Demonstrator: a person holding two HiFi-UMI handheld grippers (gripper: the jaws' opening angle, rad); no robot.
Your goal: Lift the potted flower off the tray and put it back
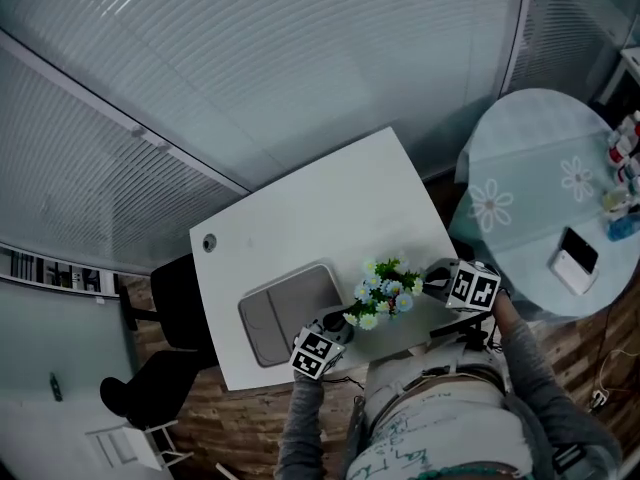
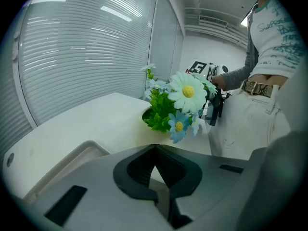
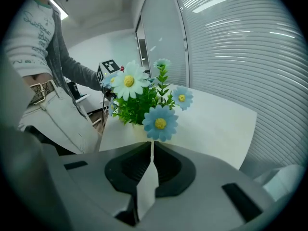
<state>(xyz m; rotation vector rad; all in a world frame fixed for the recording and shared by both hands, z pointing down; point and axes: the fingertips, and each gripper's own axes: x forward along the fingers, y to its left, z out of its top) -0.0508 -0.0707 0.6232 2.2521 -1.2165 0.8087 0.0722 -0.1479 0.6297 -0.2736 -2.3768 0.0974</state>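
The potted flower (image 1: 384,292), white and blue daisies over green leaves in a pale pot, stands on the white table (image 1: 320,208) just right of the grey tray (image 1: 285,316), not in it. My left gripper (image 1: 338,330) is at the table's near edge, between tray and flower, its jaws shut on nothing. My right gripper (image 1: 433,281) sits just right of the flower, also shut and empty. In the left gripper view the flower (image 2: 177,103) is ahead, with the tray's rim (image 2: 72,163) low on the left. In the right gripper view the flower (image 3: 143,98) stands close ahead, apart from the closed jaws.
A round table (image 1: 545,198) with a pale flowered cloth stands at the right, carrying a phone (image 1: 575,258) and small bottles (image 1: 625,153). A black chair (image 1: 165,343) sits left of the white table. Slatted blinds (image 1: 250,58) line the far side. The person's body is against the near edge.
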